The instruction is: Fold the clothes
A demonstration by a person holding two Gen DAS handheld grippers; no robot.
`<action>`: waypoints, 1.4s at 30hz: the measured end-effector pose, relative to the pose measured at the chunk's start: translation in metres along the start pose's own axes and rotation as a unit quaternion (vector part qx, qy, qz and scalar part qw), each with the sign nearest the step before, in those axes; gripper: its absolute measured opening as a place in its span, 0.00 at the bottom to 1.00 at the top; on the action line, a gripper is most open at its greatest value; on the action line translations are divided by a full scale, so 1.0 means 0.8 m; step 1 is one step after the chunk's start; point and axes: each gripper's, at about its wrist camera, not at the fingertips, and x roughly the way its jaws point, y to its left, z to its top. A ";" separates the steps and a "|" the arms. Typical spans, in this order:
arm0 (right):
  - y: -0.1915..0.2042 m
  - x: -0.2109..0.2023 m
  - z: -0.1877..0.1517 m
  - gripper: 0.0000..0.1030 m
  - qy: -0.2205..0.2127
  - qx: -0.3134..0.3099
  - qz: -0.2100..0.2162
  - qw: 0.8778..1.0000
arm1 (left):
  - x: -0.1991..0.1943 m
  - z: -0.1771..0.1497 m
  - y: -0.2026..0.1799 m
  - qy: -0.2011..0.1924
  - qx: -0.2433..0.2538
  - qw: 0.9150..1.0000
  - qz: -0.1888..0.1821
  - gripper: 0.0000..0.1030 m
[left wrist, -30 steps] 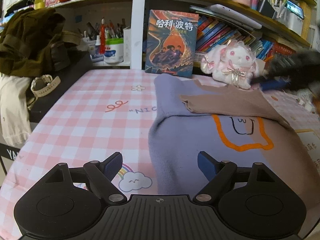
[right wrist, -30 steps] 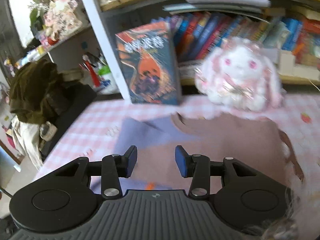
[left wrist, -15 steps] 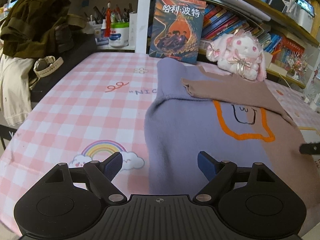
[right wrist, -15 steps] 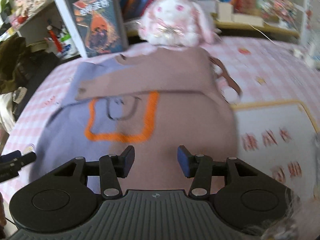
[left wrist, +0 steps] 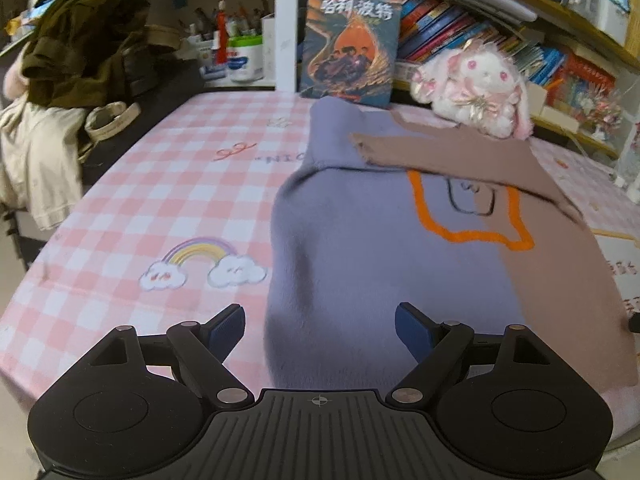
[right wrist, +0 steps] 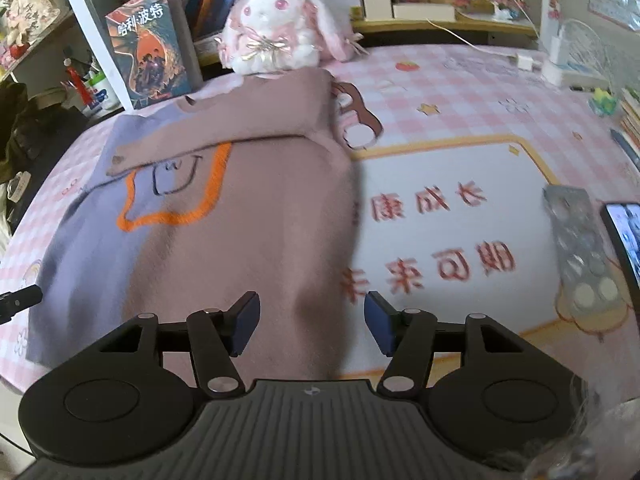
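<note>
A sweater (left wrist: 380, 264), lilac on one half and brown on the other with an orange outline, lies flat on the pink checked tablecloth (left wrist: 168, 200). Both sleeves are folded across its chest; the brown sleeve (right wrist: 224, 136) lies on top. My left gripper (left wrist: 320, 330) is open and empty above the sweater's lilac bottom hem. My right gripper (right wrist: 312, 320) is open and empty above the brown bottom hem (right wrist: 304, 312). The sweater also shows in the right wrist view (right wrist: 200, 240).
A white plush rabbit (right wrist: 276, 36) and an upright book (left wrist: 352, 40) stand behind the sweater. A blister pack (right wrist: 580, 248) and a phone (right wrist: 628, 236) lie at the right. Dark and beige clothes (left wrist: 72, 60) hang on a chair at the left.
Both grippers have pulled back from the collar end to the sweater's bottom hem. The right gripper's jaws have opened wider. The sweater has not moved.
</note>
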 end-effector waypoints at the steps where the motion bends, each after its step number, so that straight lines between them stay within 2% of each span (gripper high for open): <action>1: -0.004 -0.002 -0.004 0.56 0.002 0.001 0.001 1.000 | -0.002 -0.002 0.000 0.002 -0.002 1.000 0.003 0.82; 11: -0.026 -0.007 -0.031 0.60 0.024 0.011 0.009 1.000 | -0.003 -0.014 0.024 0.020 -0.048 0.998 0.019 0.81; 14: -0.026 -0.005 -0.030 0.59 0.024 0.015 0.010 1.000 | 0.003 -0.012 0.032 0.024 -0.063 0.998 0.009 0.78; 17: -0.024 -0.002 -0.026 0.54 0.023 0.017 0.008 1.000 | 0.012 -0.009 0.040 0.038 -0.082 0.996 -0.004 0.66; 19: -0.022 0.000 -0.024 0.48 0.023 0.014 0.005 1.000 | 0.018 -0.009 0.041 0.045 -0.085 0.995 -0.011 0.51; 23: -0.016 0.005 -0.020 0.42 0.024 0.009 -0.002 1.000 | 0.023 -0.005 0.040 0.046 -0.081 0.996 -0.007 0.40; 24: -0.015 0.006 -0.020 0.41 0.024 0.007 -0.004 1.000 | 0.024 -0.004 0.040 0.046 -0.081 0.996 -0.007 0.32; 25: -0.014 0.007 -0.019 0.35 0.024 0.006 -0.006 1.000 | 0.025 -0.003 0.039 0.048 -0.081 0.996 -0.012 0.23; 26: -0.012 0.008 -0.018 0.31 0.026 0.007 -0.004 1.000 | 0.026 -0.002 0.038 0.049 -0.081 0.995 -0.018 0.21; 27: -0.010 0.006 -0.016 0.28 0.022 0.007 0.001 1.000 | 0.027 -0.001 0.038 0.051 -0.081 0.995 -0.023 0.11; 28: -0.008 0.005 -0.014 0.19 0.018 0.008 0.006 1.000 | 0.027 0.000 0.035 0.050 -0.081 0.995 -0.030 0.07; 29: -0.005 0.003 -0.012 0.10 0.014 0.008 0.011 1.000 | 0.027 0.001 0.033 0.049 -0.080 0.995 -0.037 0.06; 35: 0.010 -0.007 -0.002 0.05 -0.009 0.011 0.040 0.999 | 0.001 0.022 0.006 -0.010 -0.029 0.997 -0.065 0.05; 38: 0.014 -0.019 0.008 0.05 -0.025 0.013 0.057 0.998 | 0.006 0.023 0.009 -0.001 -0.032 0.997 -0.073 0.06; 41: 0.011 -0.012 0.003 0.05 -0.010 0.024 0.051 0.998 | 0.012 0.020 0.019 0.013 -0.048 0.996 -0.080 0.14; 42: 0.010 -0.010 0.001 0.05 -0.004 0.027 0.049 0.998 | 0.015 0.019 0.025 0.021 -0.058 0.995 -0.085 0.29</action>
